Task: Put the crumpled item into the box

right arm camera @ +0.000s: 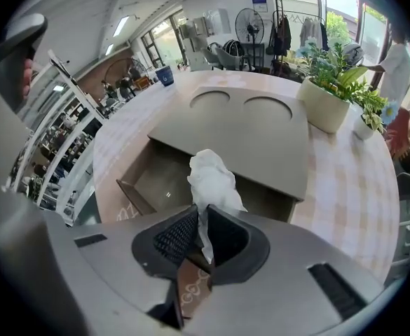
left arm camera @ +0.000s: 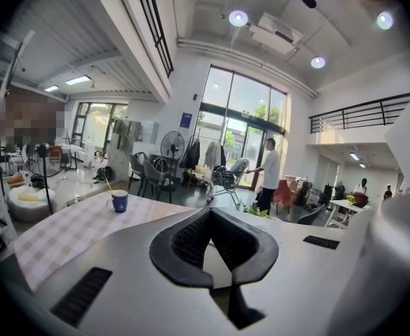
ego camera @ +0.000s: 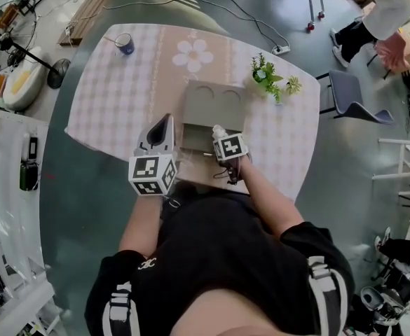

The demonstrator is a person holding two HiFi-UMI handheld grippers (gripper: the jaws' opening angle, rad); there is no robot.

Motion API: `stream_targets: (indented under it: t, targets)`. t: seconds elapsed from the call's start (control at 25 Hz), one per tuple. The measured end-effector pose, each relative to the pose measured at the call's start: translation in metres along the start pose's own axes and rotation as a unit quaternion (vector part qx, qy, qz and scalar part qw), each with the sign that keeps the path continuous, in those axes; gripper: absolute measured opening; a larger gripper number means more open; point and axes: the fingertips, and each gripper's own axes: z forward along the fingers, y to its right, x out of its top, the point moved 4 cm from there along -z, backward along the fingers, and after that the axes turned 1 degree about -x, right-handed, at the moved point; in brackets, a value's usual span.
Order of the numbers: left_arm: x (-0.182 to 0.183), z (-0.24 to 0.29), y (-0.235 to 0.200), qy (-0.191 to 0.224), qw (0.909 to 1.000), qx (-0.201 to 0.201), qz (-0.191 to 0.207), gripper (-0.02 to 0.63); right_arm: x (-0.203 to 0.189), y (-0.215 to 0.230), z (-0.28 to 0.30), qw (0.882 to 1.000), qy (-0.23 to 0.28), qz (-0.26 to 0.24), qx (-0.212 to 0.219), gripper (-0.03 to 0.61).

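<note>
A table (ego camera: 113,100) with a pink and white checked cloth stands on a shiny grey floor (ego camera: 78,208) in a tall, bright hall with large windows and a railed upper level. A white flower print (ego camera: 193,54) marks the cloth near the far edge. A blue cup (ego camera: 125,44) sits at the far left corner, and a small potted plant (ego camera: 268,75) stands near the right edge, just beside a grey box (ego camera: 215,100). The lid of the box has two round hollows, and its near side is open.

The right gripper (right arm camera: 201,219) has its jaws nearly together, pinching a crumpled white tissue (right arm camera: 210,180). The tissue stands up from the jaw tips, over the open near part of the box. The left gripper (left arm camera: 208,214) is on the left of the box; its jaw tips meet, with nothing between them.

White shelves (ego camera: 8,187) line the left side of the room, with a standing fan (ego camera: 22,47) behind them. On the far right a person in a white top (ego camera: 383,12) bends over near a grey chair (ego camera: 355,96)
</note>
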Motion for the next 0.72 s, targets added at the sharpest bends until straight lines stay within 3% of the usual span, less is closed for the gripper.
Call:
stream_targets:
  t: [0.36, 0.52, 0.72]
  targets:
    - [0.002, -0.004, 0.001, 0.002, 1.0000, -0.001, 0.003, 0.002, -0.001, -0.031, 0.001, 0.996, 0.008, -0.032, 0.088, 0.064]
    - [0.002, -0.003, 0.001, 0.001, 1.0000, -0.004, 0.005, 0.002, -0.006, 0.000, -0.007, 0.999, 0.000, -0.050, 0.013, 0.129]
    - [0.006, -0.003, 0.002, 0.001, 0.9999, -0.010, 0.007, 0.002, -0.004, 0.000, -0.026, 0.999, 0.024, -0.041, 0.017, 0.152]
